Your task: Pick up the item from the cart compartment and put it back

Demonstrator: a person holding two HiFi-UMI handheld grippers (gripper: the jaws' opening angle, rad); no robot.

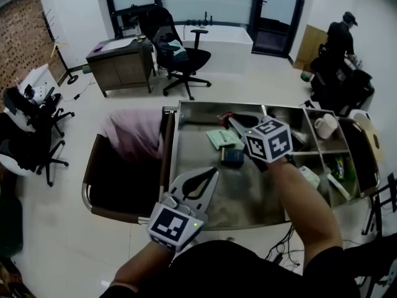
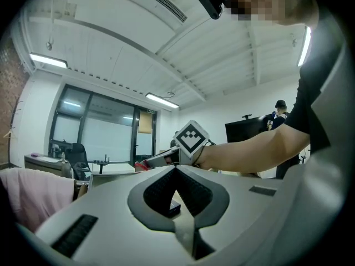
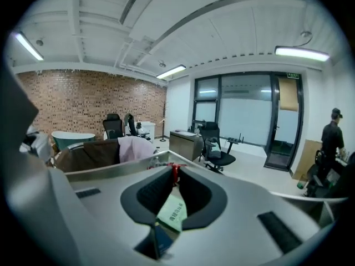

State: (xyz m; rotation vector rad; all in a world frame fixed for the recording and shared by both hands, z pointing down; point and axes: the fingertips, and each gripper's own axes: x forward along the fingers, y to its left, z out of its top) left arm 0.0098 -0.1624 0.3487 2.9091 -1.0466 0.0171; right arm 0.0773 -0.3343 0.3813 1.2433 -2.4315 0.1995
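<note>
**Q:** Two grippers here. Which one has the item?

**A:** My right gripper (image 1: 231, 120). Its jaws are narrow, pinched on a small red item (image 3: 173, 174) at the very tips. I can't tell what the item is, it's too small.

**Q:** Where is that relative to the cart?

**A:** In the air over the big compartment (image 1: 208, 166) of the cart (image 1: 175, 160), toward its far side. The gripper tilts a bit down and points away from me, leftward in the head view. A green packet (image 1: 223, 138) and a dark box (image 1: 234, 157) lie on the compartment floor just under the jaws, untouched.

**Q:** So which way does the put-back go?

**A:** Down, I judge, onto bare steel beside the packet. I can't tell which spot it came from. I can't make out the item's long axis either, it only just pokes past the tips.

**Q:** And the left gripper?

**A:** My left gripper (image 2: 176, 169) has its tips together on nothing. It points level at the cart's near edge, well apart from the red item. The right one already has the item, so I expect it to do the drop. The risk is landing it on the packet instead of the floor.
</note>
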